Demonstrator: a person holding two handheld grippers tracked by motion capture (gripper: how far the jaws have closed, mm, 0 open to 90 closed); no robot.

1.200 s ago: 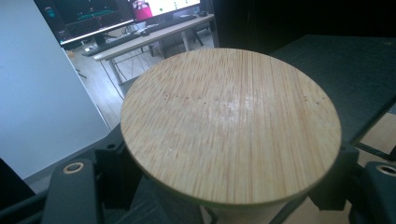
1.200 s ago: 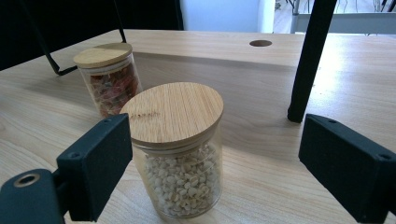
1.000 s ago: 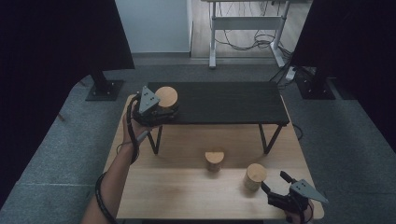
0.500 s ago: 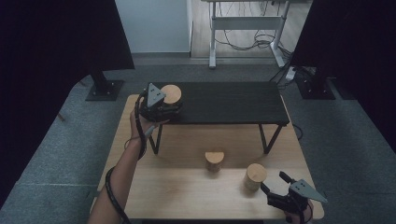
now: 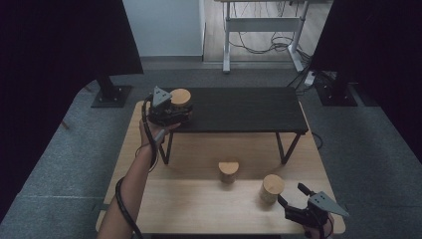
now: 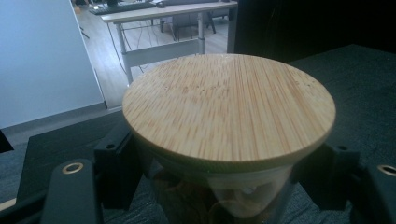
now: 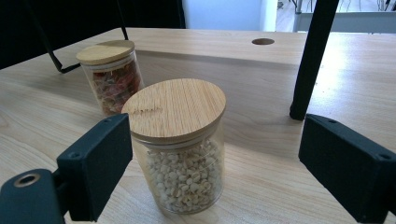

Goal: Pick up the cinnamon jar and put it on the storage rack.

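Note:
A glass jar with a round bamboo lid (image 6: 229, 112) sits between the jaws of my left gripper (image 6: 224, 191), which is shut on its glass body. In the high view this jar (image 5: 180, 96) and my left gripper (image 5: 183, 110) are at the left end of the low black shelf (image 5: 244, 110). My right gripper (image 5: 291, 195) stands open near the table's front right corner, just short of a jar of pale beans (image 5: 272, 188). In the right gripper view the bean jar (image 7: 180, 149) stands upright between the wide-apart pads (image 7: 98, 163). A third jar with reddish contents (image 7: 109, 74) stands behind it.
The reddish jar (image 5: 229, 171) stands in front of the shelf on the light wooden table (image 5: 164, 204). Thin black shelf legs (image 7: 308, 60) rise just beyond the bean jar. The right part of the shelf top is bare. Grey floor surrounds the table.
My left gripper has carried its jar a little to the right and farther over the shelf's left end. The right gripper and the two table jars have not moved.

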